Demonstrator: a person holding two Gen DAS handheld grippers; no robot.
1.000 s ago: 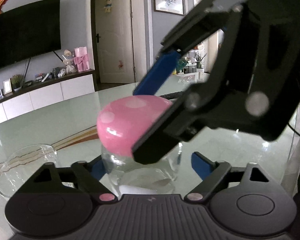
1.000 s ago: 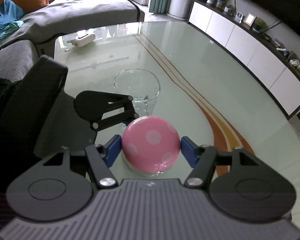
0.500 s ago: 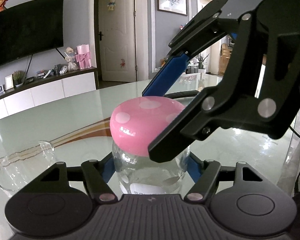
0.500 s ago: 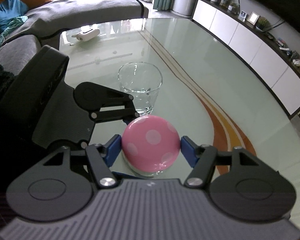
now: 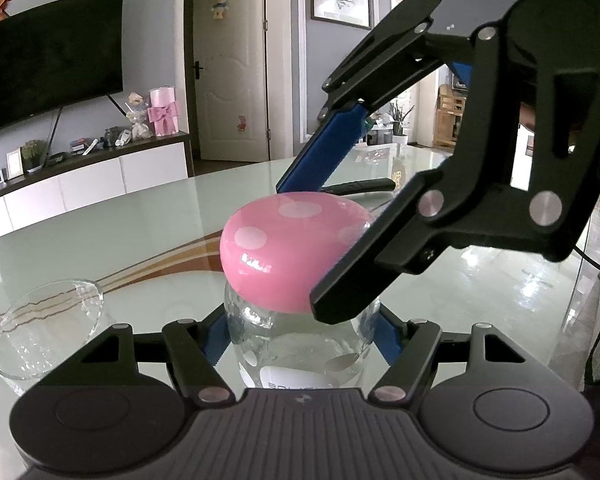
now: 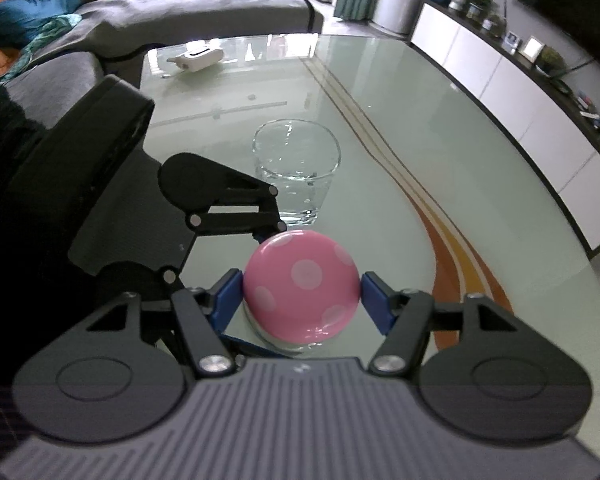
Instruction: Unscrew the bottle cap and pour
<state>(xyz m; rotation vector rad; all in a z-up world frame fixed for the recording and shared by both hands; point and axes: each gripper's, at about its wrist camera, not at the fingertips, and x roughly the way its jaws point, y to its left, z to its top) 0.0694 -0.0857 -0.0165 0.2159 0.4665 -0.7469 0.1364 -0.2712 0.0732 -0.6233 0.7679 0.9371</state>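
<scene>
A clear bottle with a pink, white-dotted dome cap stands on the glass table. My left gripper is shut on the bottle's body just below the cap. My right gripper comes from above and is shut on the cap, its blue pads touching both sides. In the left wrist view the right gripper fills the upper right. An empty clear glass stands just beyond the bottle; it shows in the left wrist view at the lower left.
The glass table has orange and brown curved stripes. A white device lies at its far end near a grey sofa. A black remote lies behind the bottle. A TV and a white cabinet line the wall.
Both grippers hold their grips. The bottle and cap have shifted in the views: the left wrist view has levelled and the cap has moved right, and the glass sits further from the right gripper.
</scene>
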